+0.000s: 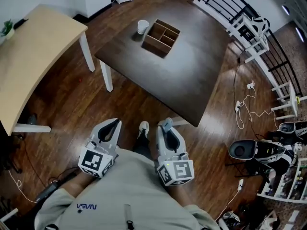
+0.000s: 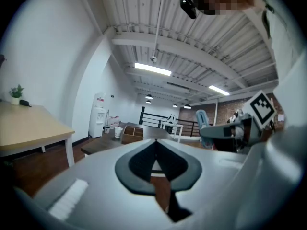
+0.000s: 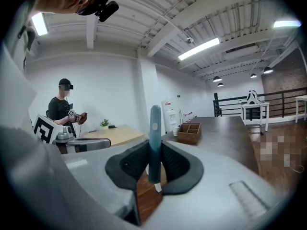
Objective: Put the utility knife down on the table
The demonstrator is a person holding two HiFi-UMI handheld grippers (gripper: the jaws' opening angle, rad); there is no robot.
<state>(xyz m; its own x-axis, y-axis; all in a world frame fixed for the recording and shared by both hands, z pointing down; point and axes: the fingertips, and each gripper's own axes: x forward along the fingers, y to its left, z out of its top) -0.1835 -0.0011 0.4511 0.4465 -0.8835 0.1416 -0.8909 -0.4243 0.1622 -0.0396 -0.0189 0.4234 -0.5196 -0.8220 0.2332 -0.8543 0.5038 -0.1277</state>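
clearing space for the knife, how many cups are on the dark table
1. The cup stands near the far left corner of the table, just left of the box. The views show no other; a small one low inside the box could be hidden.

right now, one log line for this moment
right gripper: shut on utility knife | left gripper: shut, empty | table: ahead, knife not down yet

Left hand-held gripper and right hand-held gripper make two; one utility knife; two benches — dark bench, pale bench; one wooden box, one cup, one plant.
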